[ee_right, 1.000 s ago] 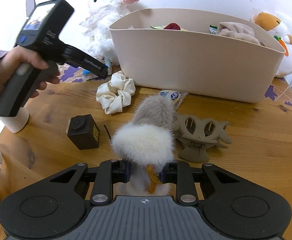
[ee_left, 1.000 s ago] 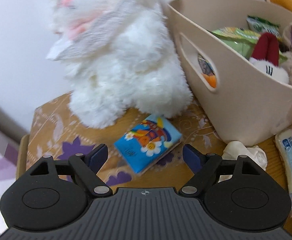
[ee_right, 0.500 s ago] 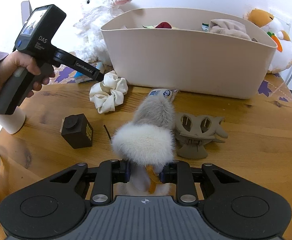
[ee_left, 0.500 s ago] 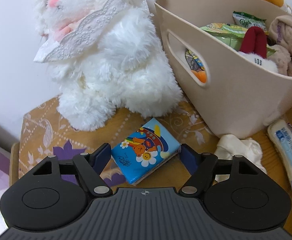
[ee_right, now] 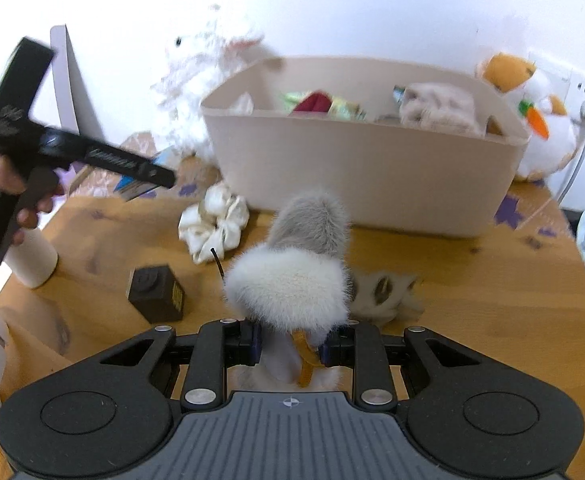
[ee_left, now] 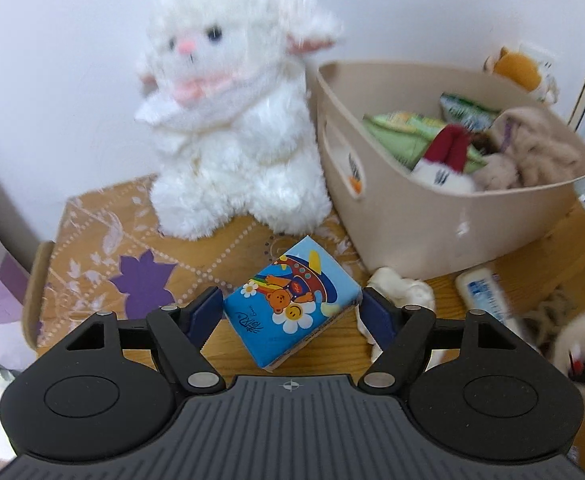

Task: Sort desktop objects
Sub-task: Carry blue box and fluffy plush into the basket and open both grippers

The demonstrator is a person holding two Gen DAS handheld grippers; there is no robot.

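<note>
Holding a blue pack between wide jaws, the left claw now has it off the table; a moment ago the pack lay flat on the cloth. The right claw stays shut on a fluffy toy, lifted a bit too. So both things look ready to go in. The bin waits at 2 o'clock from the left claw, at 12 from the right, already half full.

Beige bin top open above; white plush rabbit blocks bin's left side.
</note>
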